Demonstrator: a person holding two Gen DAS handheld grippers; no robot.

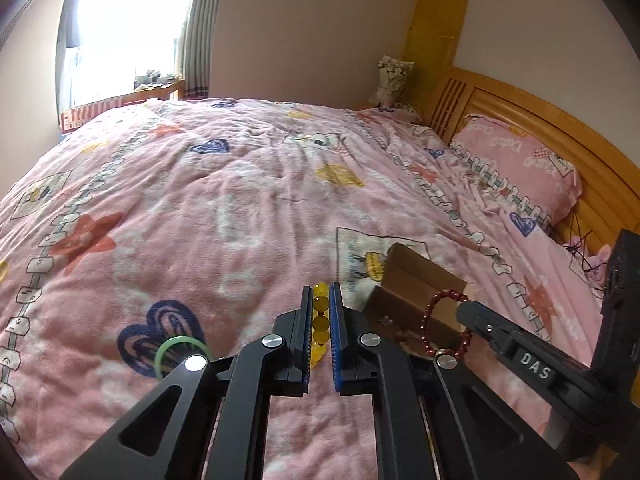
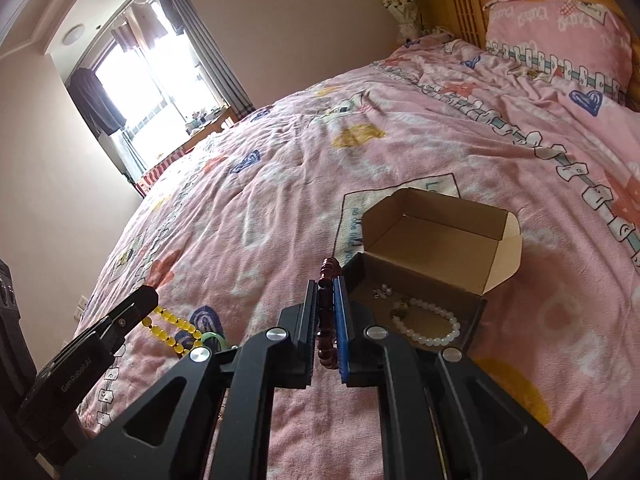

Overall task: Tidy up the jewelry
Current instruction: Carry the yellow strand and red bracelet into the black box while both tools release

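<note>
My left gripper [image 1: 321, 292] is shut on a yellow bead bracelet [image 1: 320, 320], held above the pink bedspread; it also shows in the right wrist view [image 2: 172, 326]. My right gripper [image 2: 325, 282] is shut on a dark red bead bracelet [image 2: 326, 316], which also shows in the left wrist view [image 1: 434, 324], just left of the open cardboard box [image 2: 500, 236]. Inside the box lie a white bead bracelet [image 2: 430, 318] and small pieces of jewelry [image 2: 382, 292]. A green bangle [image 1: 176, 350] lies on the bedspread, left of my left gripper.
The pink patterned bedspread [image 1: 240, 200] covers the whole bed. A pink pillow [image 1: 520, 160] lies against the wooden headboard [image 1: 560, 120] at the right. A window with curtains [image 1: 128, 32] and a small table are beyond the far side of the bed.
</note>
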